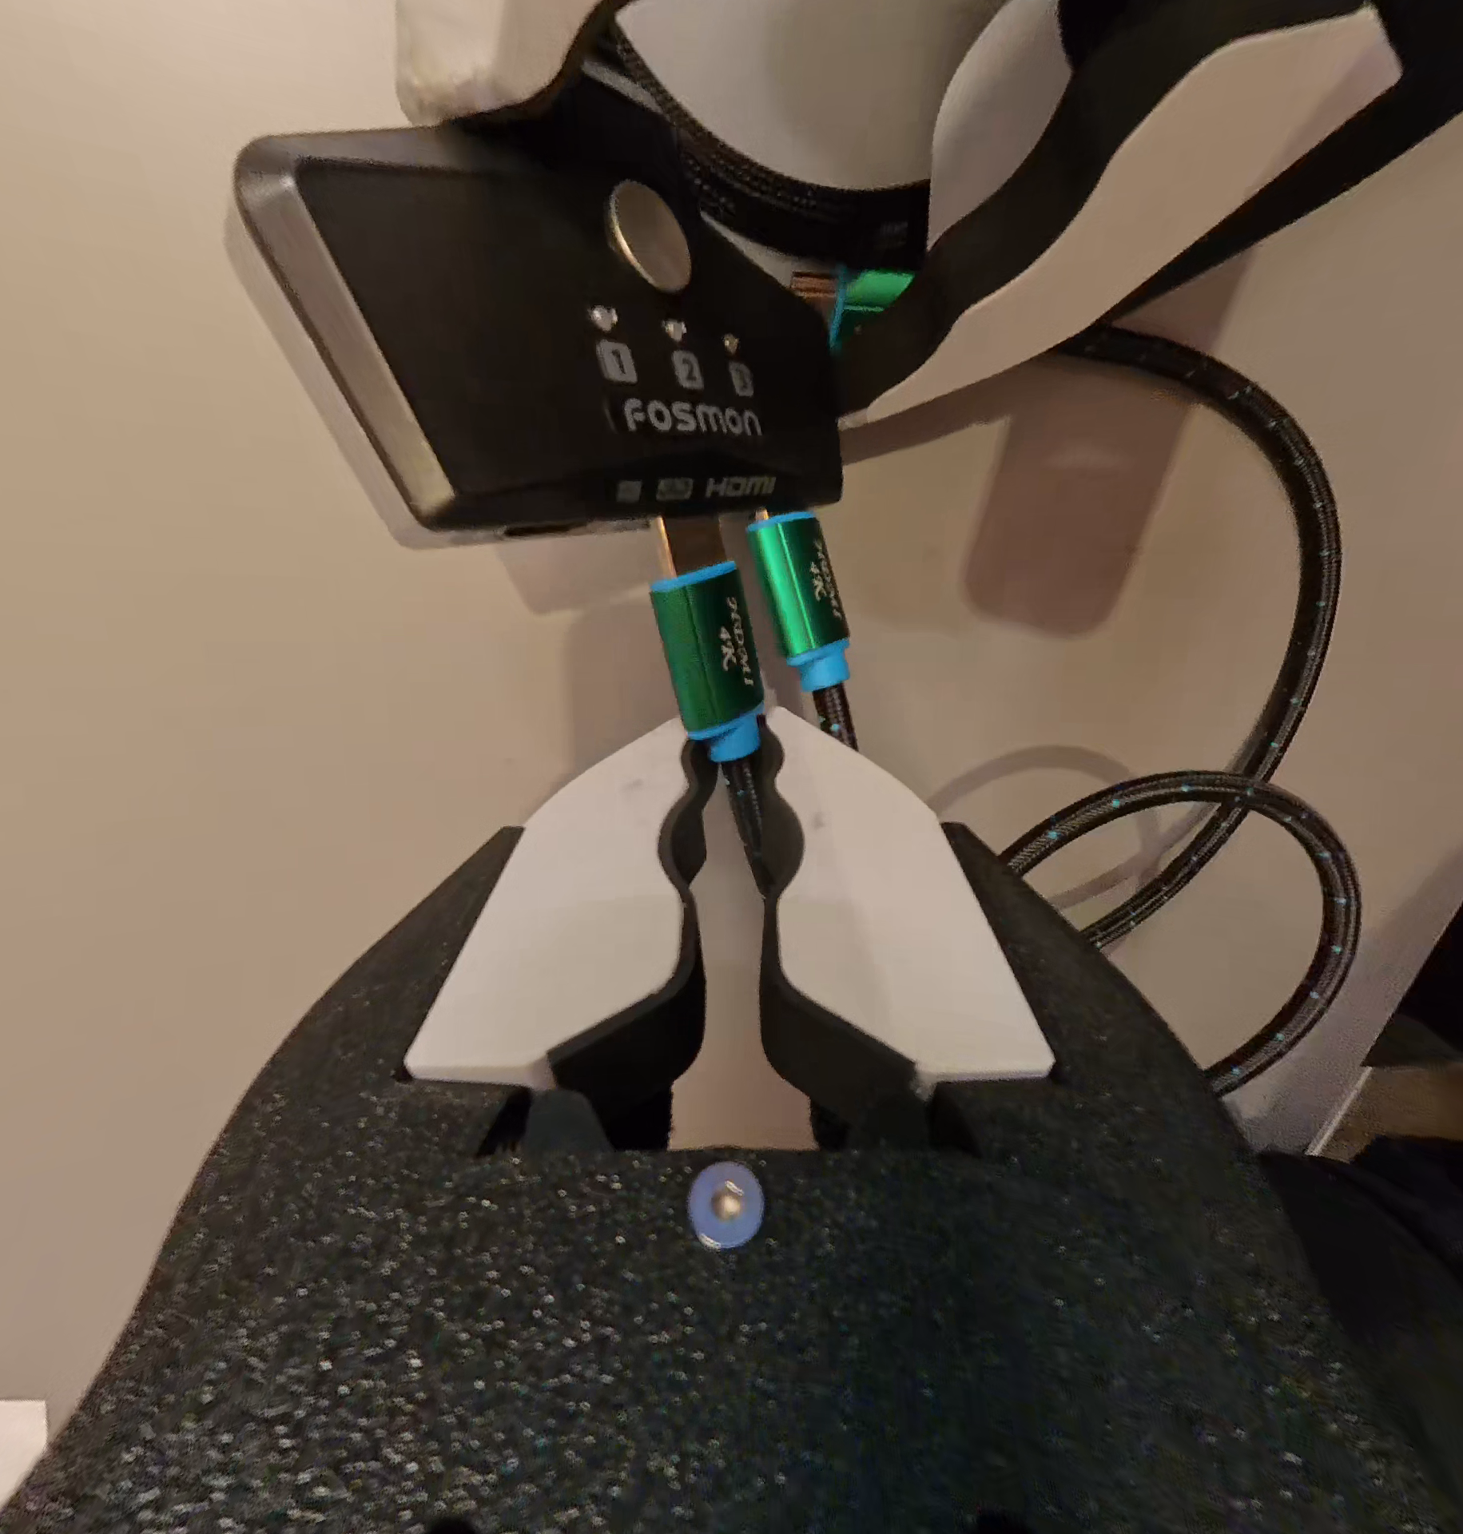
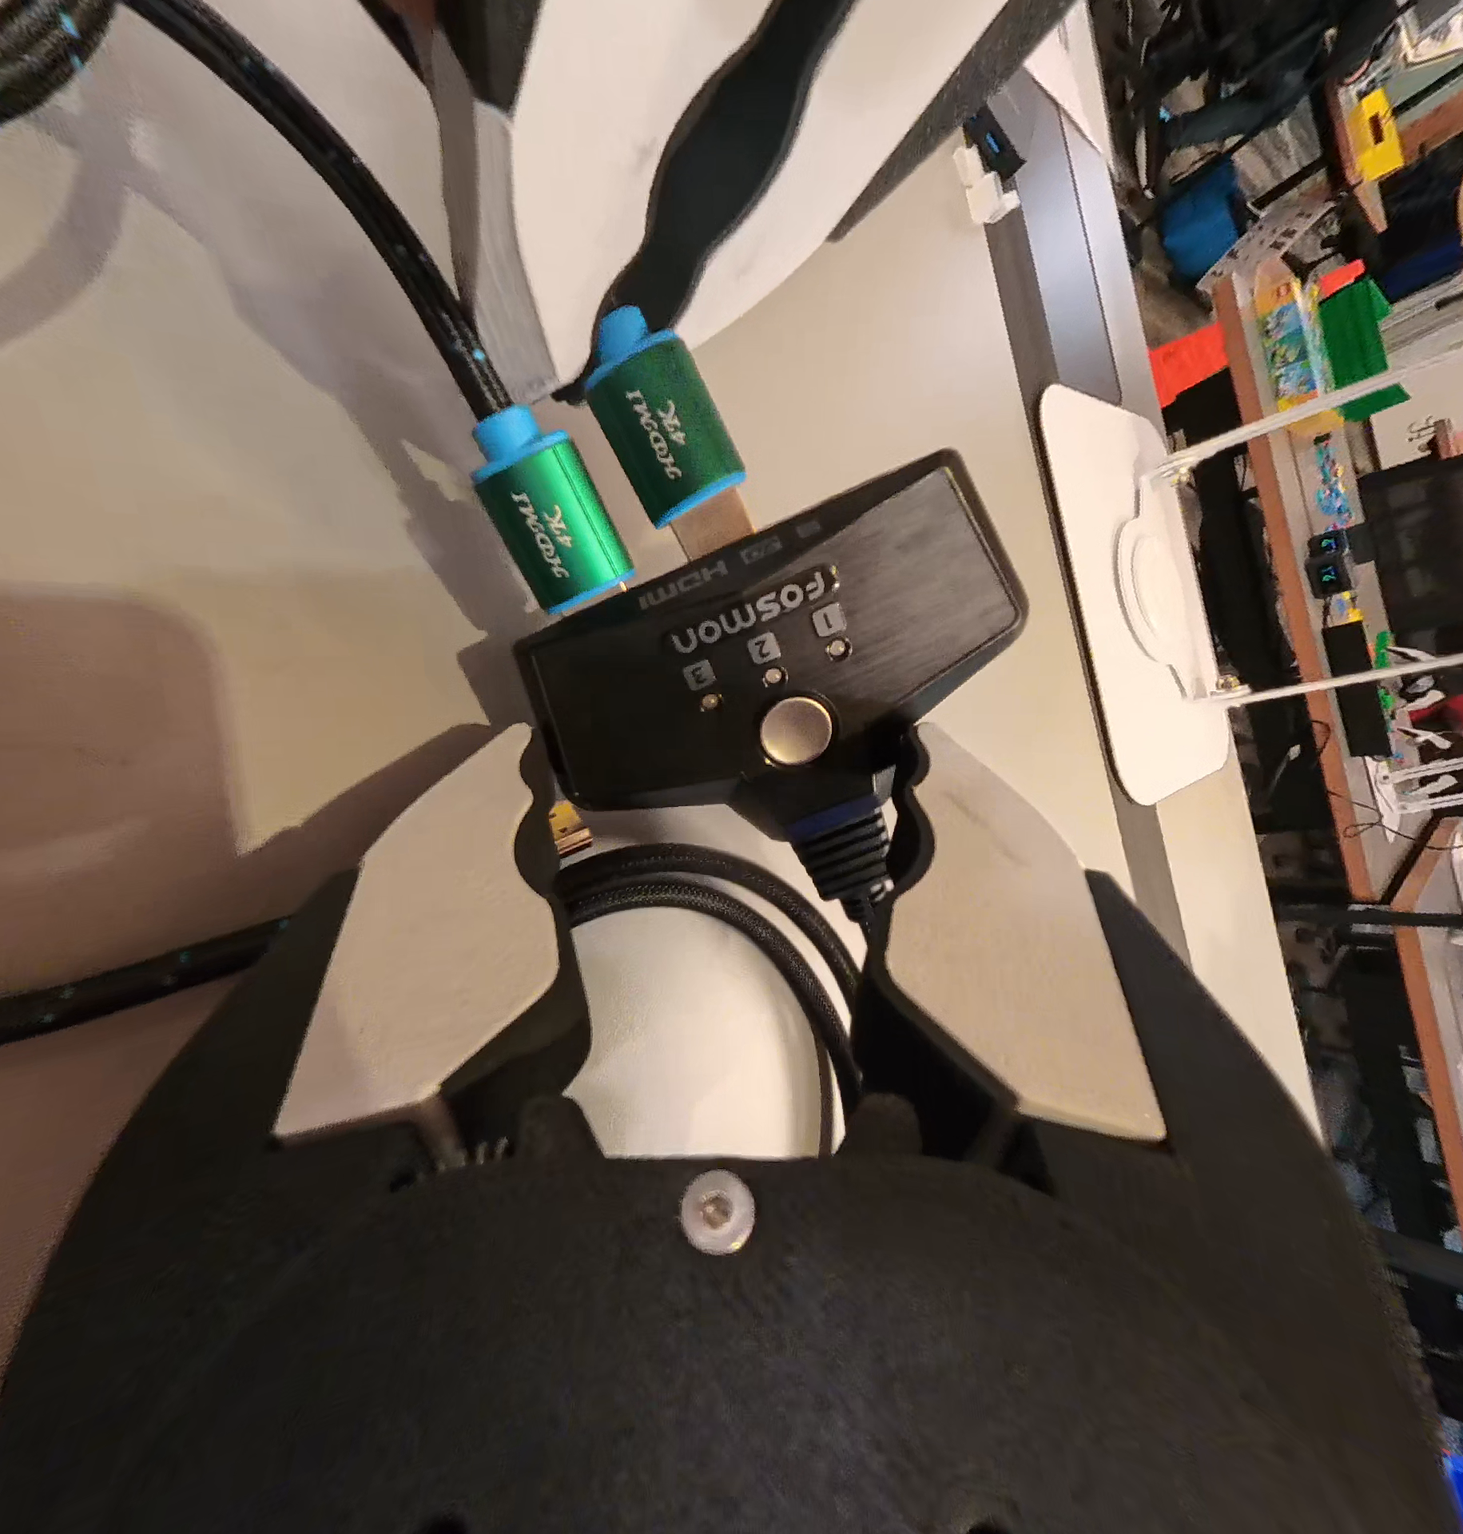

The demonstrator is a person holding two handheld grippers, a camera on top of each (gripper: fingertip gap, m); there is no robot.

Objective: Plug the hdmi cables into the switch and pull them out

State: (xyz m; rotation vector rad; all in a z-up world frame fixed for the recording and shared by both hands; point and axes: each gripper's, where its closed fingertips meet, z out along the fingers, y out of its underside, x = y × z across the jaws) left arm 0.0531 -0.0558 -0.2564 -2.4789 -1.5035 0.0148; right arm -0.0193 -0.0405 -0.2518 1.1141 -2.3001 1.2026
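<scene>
White printed writing is carried on the black switch (image 1: pixel 495 332): a brand word, three boxed characters in a row, and a logo line along its port edge. Pale script lettering is borne on the half-inserted green plug (image 1: pixel 703 656) and the seated green plug (image 1: pixel 794 589).

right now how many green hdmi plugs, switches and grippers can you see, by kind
green hdmi plugs: 3, namely one seated, one partly out with the left gripper on its cable, and one loose behind the switch
switch: 1
grippers: 2, namely the left gripper and the right gripper, shut on the switch
total: 6
</scene>
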